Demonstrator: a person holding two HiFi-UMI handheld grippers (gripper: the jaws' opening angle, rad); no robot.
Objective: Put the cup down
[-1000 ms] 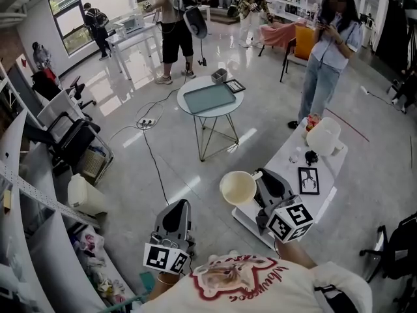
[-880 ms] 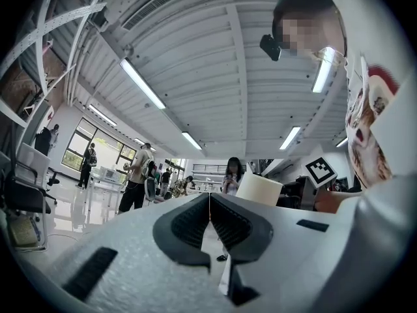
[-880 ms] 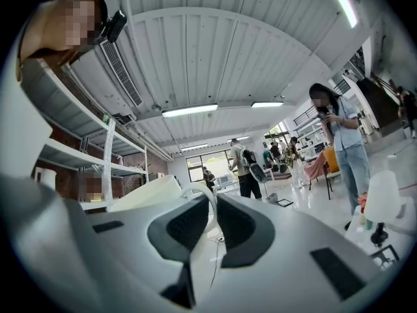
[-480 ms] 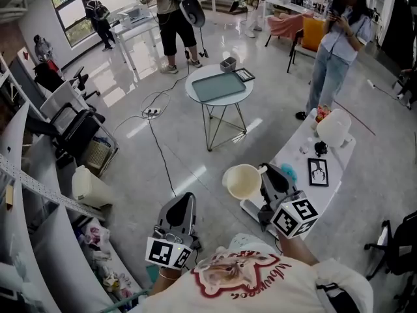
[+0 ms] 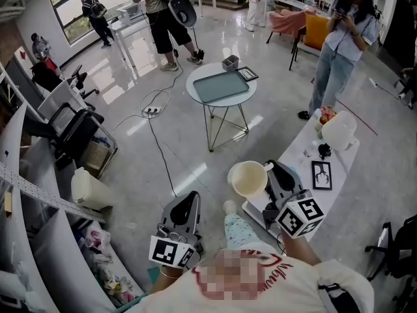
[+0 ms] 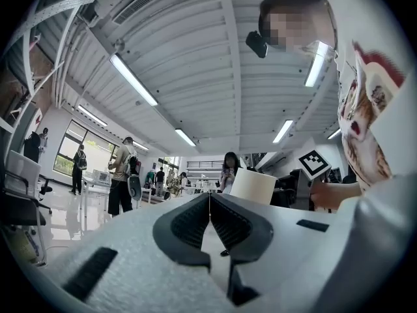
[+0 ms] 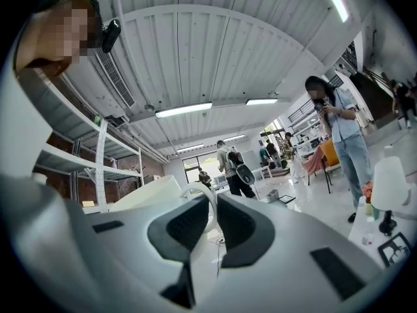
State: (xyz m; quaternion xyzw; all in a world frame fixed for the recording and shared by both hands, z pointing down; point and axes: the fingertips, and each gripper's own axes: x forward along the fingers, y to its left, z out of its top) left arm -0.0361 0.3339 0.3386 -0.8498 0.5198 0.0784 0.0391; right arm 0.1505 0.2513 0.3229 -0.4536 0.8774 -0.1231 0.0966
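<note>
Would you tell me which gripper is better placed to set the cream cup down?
Right: the right gripper holds the cream cup by its handle beside the white table; the left gripper is shut, empty.

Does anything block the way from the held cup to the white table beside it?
Nothing visible does. The cup, its handle in the right claw, hangs just off the near edge of the white table. The framed picture lies further along. The tabletop under the claw is hidden.

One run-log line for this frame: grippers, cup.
right gripper: shut on cup handle | cup: in air beside white table, not set down | left gripper: shut, empty
</note>
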